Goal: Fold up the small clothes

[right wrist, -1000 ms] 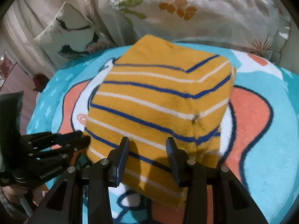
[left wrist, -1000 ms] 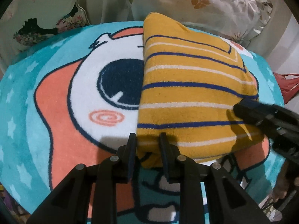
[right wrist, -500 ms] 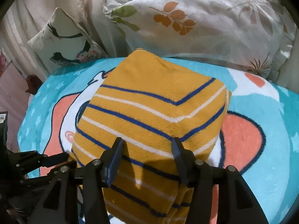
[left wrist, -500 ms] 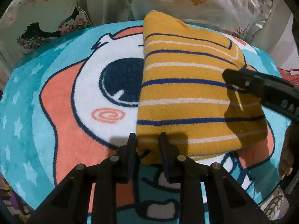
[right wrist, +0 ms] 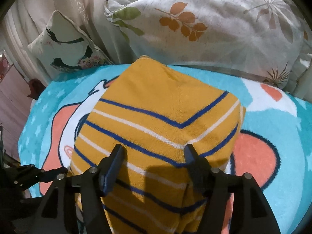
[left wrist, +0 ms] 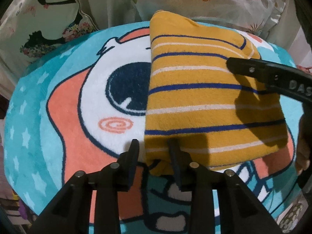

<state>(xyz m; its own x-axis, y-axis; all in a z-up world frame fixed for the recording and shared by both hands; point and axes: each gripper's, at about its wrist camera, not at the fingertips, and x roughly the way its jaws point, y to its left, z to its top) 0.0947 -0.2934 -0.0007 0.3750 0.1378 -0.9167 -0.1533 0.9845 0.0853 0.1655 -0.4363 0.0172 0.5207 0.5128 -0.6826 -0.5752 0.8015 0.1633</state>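
Note:
A folded yellow garment with blue and white stripes (left wrist: 204, 101) lies on a cartoon-print blanket (left wrist: 58, 117). My left gripper (left wrist: 154, 148) is open at the garment's near left corner, the corner sitting between its fingers. My right gripper (right wrist: 154, 154) is open and hovers over the garment (right wrist: 165, 117), fingers spread above the striped top. The right gripper also shows in the left wrist view (left wrist: 273, 78) as a black bar above the garment's right side.
A leaf-print pillow (right wrist: 214, 29) and a smaller printed cushion (right wrist: 68, 46) lie against the curtain behind the blanket. The blanket's round edge drops off at the left (right wrist: 25, 136) and front.
My right gripper has moved forward and up over the garment, from its near edge toward its middle. My left gripper has stayed at the near left corner.

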